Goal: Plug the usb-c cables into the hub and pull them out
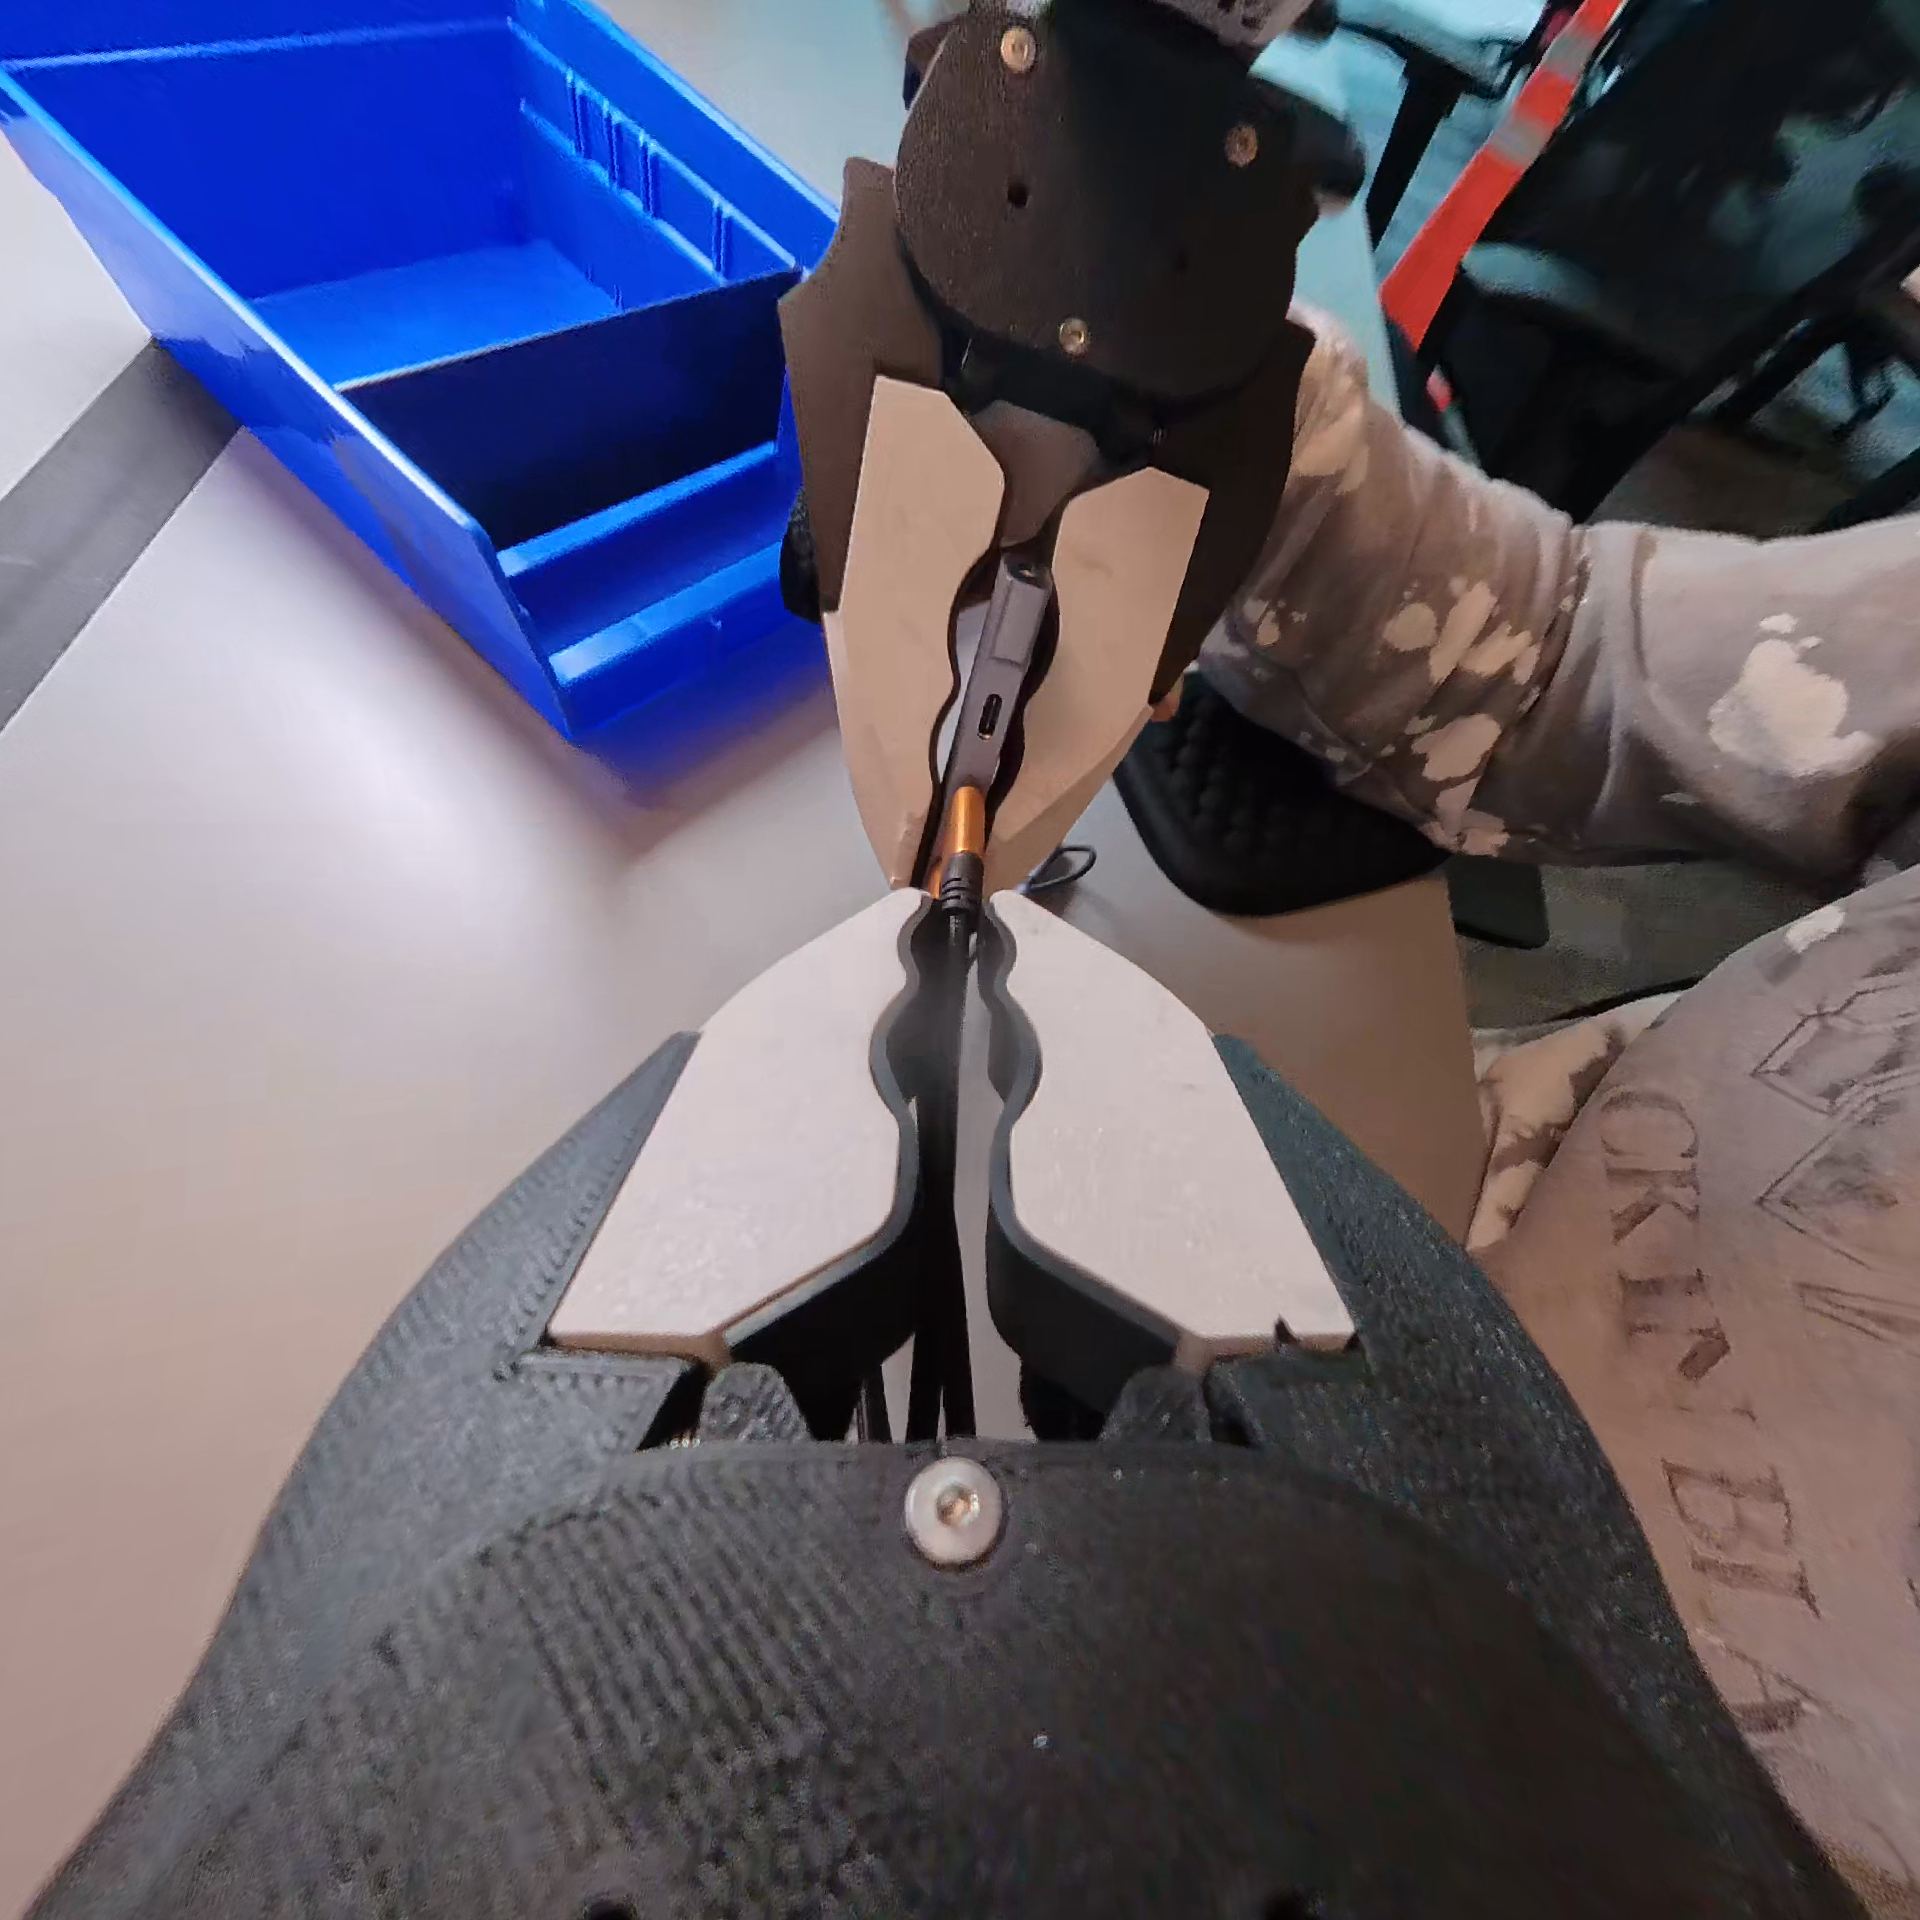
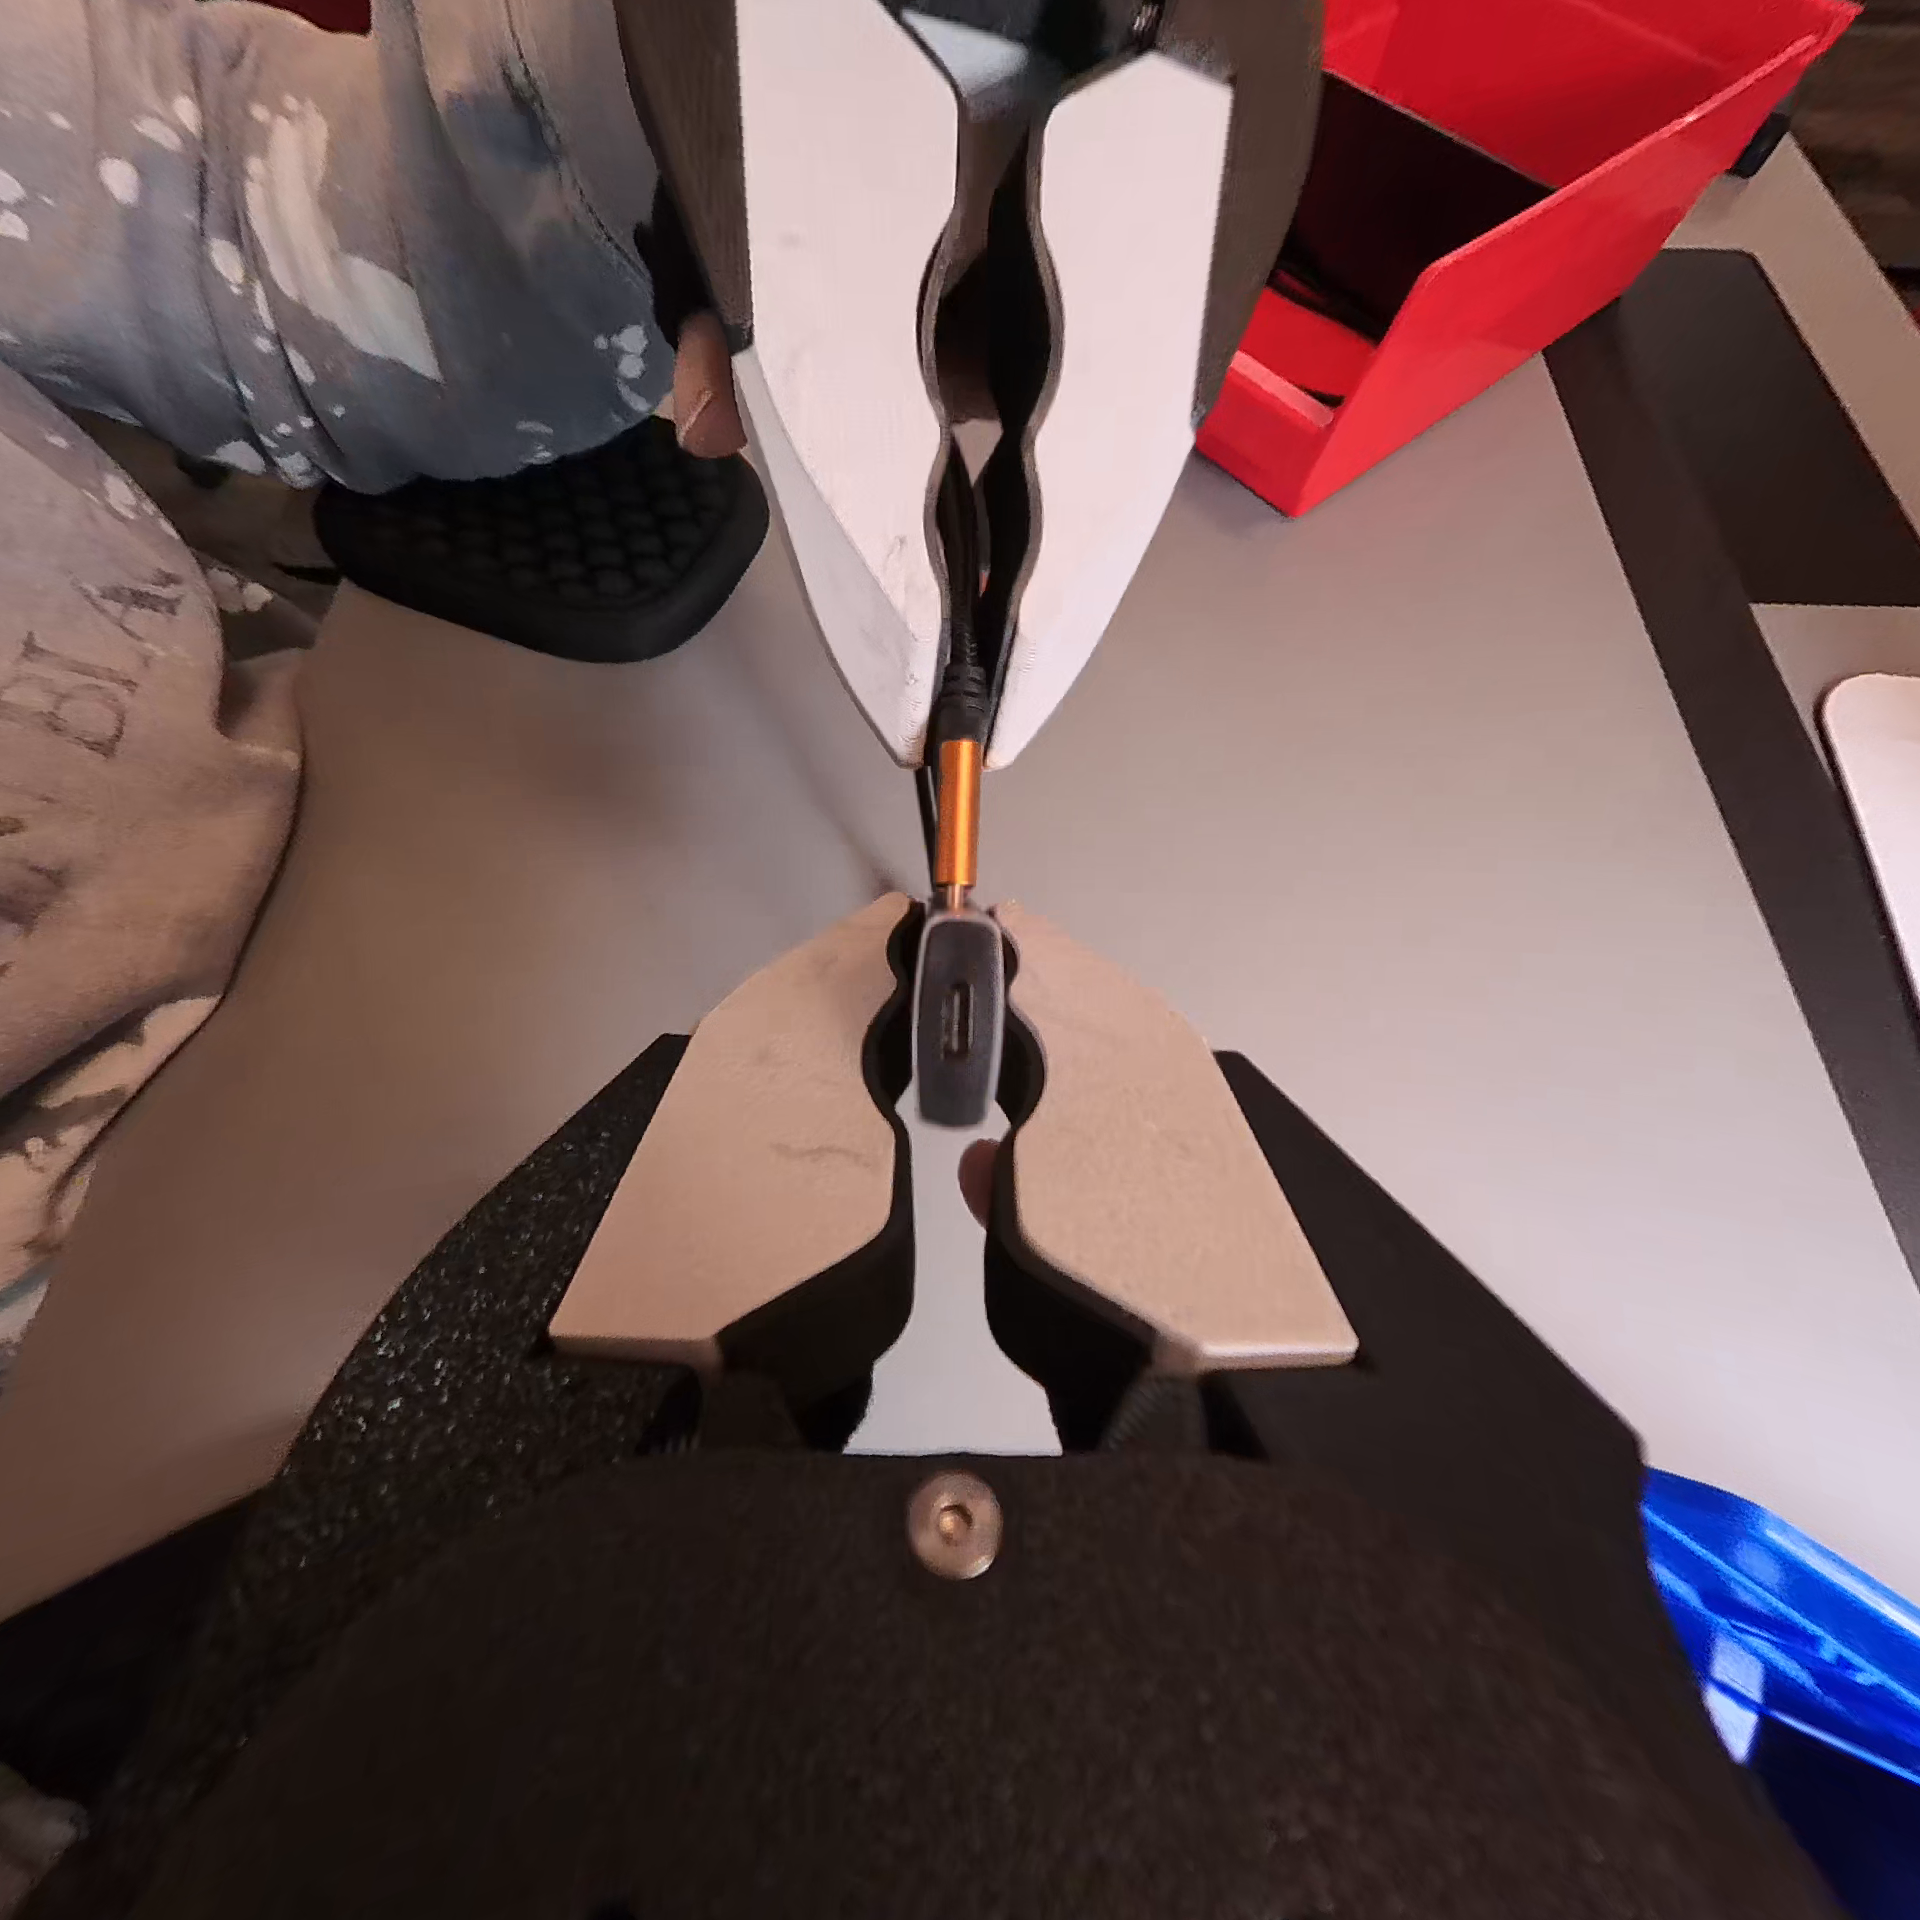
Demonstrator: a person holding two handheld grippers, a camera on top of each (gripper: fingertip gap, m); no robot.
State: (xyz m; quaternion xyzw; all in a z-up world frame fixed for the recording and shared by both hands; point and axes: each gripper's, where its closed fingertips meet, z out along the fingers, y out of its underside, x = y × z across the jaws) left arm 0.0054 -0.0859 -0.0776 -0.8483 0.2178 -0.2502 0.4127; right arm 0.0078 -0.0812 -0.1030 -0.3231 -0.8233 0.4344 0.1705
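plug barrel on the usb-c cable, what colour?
Orange metal barrel, black strain relief behind it. Clearest in the right wrist view.

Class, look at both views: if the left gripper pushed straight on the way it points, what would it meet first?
The left gripper, shut on the cable, points at the hub in the right gripper. It would likely meet that gripper's fingertips first; the gap looks small.

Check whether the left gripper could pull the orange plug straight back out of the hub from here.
Probably yes. The left gripper is shut on the cable just behind the orange plug, the right gripper clamps the hub, and nothing sits behind the left gripper's line of retreat.
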